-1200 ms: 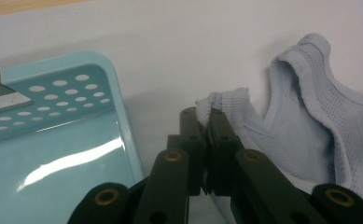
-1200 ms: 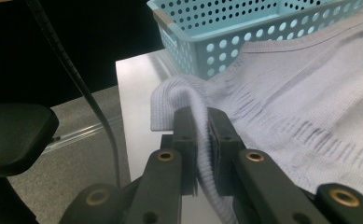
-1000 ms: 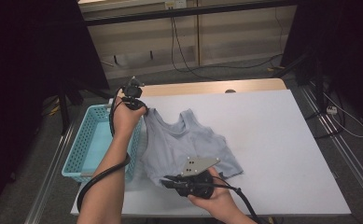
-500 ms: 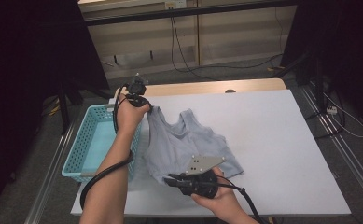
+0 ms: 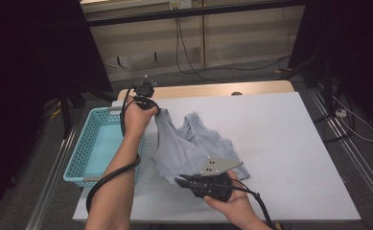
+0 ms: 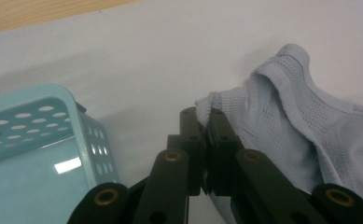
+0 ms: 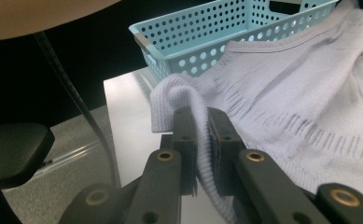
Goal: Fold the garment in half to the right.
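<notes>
On the table [image 5: 289, 143], each hand-held gripper pinches the vest [image 5: 189, 146], straps pointing away lengthwise.

A lab-style recording bay: a white work table [image 5: 280, 143] stands on metal floor rails [image 5: 352, 158], cables [image 5: 189, 57] trailing along the wall panels beyond the left gripper [image 5: 145, 98], dark curtains [image 5: 26, 72] flanking both sides.
</notes>
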{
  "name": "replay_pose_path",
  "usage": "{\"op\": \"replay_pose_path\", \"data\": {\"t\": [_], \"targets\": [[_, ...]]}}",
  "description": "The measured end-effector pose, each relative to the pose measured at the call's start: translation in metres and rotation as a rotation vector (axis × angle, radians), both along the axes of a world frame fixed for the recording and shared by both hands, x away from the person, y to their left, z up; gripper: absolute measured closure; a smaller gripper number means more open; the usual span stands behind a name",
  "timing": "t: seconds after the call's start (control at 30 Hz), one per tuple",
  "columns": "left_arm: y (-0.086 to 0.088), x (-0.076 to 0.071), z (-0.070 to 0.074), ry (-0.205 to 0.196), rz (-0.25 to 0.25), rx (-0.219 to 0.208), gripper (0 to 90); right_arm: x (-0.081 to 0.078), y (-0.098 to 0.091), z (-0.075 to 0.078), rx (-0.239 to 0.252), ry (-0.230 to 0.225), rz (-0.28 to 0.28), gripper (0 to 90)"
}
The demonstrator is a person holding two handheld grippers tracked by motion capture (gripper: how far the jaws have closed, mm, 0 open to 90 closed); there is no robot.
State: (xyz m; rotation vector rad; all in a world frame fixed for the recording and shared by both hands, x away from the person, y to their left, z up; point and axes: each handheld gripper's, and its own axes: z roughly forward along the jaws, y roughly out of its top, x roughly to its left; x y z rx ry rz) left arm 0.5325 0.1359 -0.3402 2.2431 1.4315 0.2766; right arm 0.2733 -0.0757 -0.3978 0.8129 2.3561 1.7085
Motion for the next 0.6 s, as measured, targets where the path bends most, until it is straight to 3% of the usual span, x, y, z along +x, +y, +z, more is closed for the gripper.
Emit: {"op": "replay_pose_path", "data": {"t": [0.17,0.37,0.6], "targets": [[-0.0022,0.0003,-0.001,-0.004,0.0,-0.01,86.9,0.0007,-0.0049,-0.0014,0.011,0.015,-0.008,83.8],[-0.0053,-0.0001,0.0,-0.009,-0.009,-0.015,87.0,0.0007,-0.0055,0.0013,-0.009,-0.009,-0.015,83.8],[-0.0057,0.0001,0.0002,-0.011,-0.01,-0.014,86.9,0.0006,-0.0079,0.0016,-0.003,-0.003,-0.018,83.8]]}}
